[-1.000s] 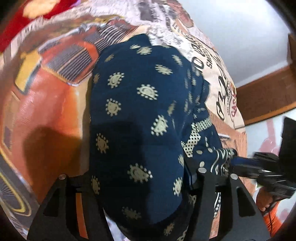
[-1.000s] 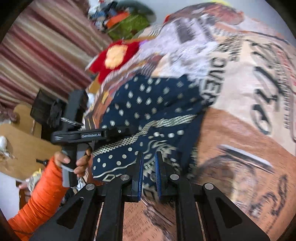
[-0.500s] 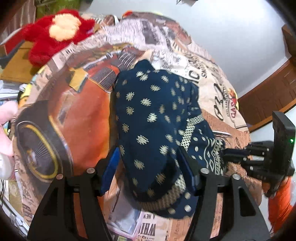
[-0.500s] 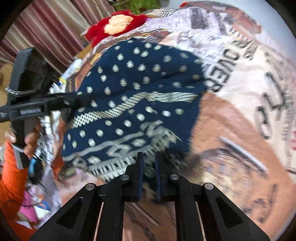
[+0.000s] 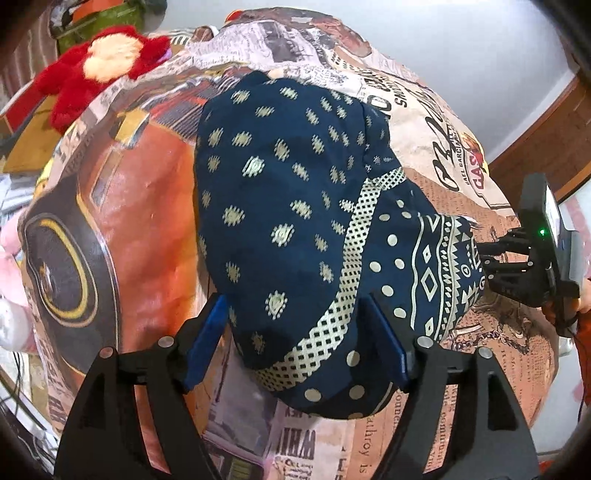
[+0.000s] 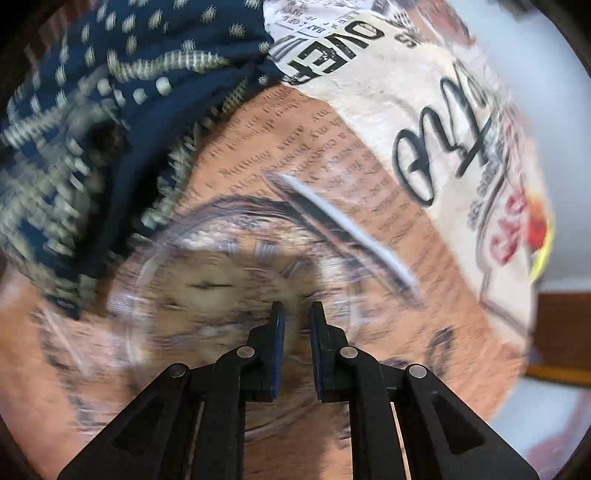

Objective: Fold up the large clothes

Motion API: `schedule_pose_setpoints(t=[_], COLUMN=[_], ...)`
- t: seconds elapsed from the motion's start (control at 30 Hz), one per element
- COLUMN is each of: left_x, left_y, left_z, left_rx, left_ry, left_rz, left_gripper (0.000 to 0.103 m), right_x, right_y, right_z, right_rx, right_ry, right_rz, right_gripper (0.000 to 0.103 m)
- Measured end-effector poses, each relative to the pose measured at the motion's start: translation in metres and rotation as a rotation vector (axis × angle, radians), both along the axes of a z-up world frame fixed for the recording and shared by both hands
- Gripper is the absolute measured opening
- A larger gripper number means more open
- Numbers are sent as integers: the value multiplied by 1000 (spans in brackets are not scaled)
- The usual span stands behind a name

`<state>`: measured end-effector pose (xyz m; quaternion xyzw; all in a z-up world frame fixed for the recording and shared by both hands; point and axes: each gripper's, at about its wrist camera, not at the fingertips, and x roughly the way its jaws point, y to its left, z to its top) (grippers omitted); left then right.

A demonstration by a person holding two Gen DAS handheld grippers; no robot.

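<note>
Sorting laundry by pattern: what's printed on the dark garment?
Navy garment with cream motifs, plus a checkered and geometric border; clearest in the left wrist view.

You have a printed bedsheet (image 5: 140,206) under everything, patterned with newspaper text, an orange vintage car and black script lettering. In your right wrist view the same sheet (image 6: 369,155) shows a clock face with Roman numerals (image 6: 221,284), though motion blur softens it. At the far left edge of the bed lies a red plush toy with a cream face (image 5: 99,70). Beyond it sits something green (image 5: 107,22), possibly a bag; you cannot tell from here. A pink soft item (image 5: 11,236) shows at the left margin. Behind the bed rises a pale grey wall (image 5: 480,51), with brown wooden trim (image 5: 546,129) to the right.
</note>
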<state>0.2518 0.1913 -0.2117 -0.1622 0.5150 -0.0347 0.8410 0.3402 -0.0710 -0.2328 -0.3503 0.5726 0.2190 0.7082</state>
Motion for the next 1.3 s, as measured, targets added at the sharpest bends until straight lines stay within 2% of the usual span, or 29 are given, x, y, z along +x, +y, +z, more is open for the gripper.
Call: schedule_pose_setpoints(t=[0.03,0.1,0.13,0.17,0.23,0.27,0.37,0.47,0.57,0.77,0.93,1.13,1.3], left_x=[-3,-9,-14,-17,-23,-26,-33,-42,-55,-89,-131,-186,-221], left_y=[1,-1,-1,-3,-6,-8,-17,-31,-39,-44,-58,-79,-103], left_z=[-1,-3,-5,-7,-8,-7,0,17,52,143,216,263,273], left_rx=[-6,-12,-18,-21,-16,-11,7,83,162,195,177,203,289], left_ry=[-2,-1,4,10,19,21,28,2,-101,-361,-600,-797,-880], left_rz=[0,-2,0,2,-1,-8,-46,-86,-65,57,142,191,219], left_gripper=[75,77,77,77,78,77,77,77,77,77,77,77,77], right_x=[1,3,7,12,27,36,36,21,-10,-75,-136,-199,-247], right_y=[-2,-6,-11,-17,-38,-52,-73,-79,-74,-30,-26,-39,-52], right_z=[0,0,0,-1,-1,1,14,42,88,183,249,293,309], right_rx=[-1,-21,-51,-58,27,89,144,236,369,615,814,961,1057], right_ry=[-5,-37,-95,-124,-72,-22,-39,-73,-152,-341,-482,-606,-682], right_rz=[2,-3,-16,-33,-101,-173,-251,-247,-203,-127,-105,-69,-66], right_gripper=[18,42,73,90,90,90,88,88,88,88,89,90,91])
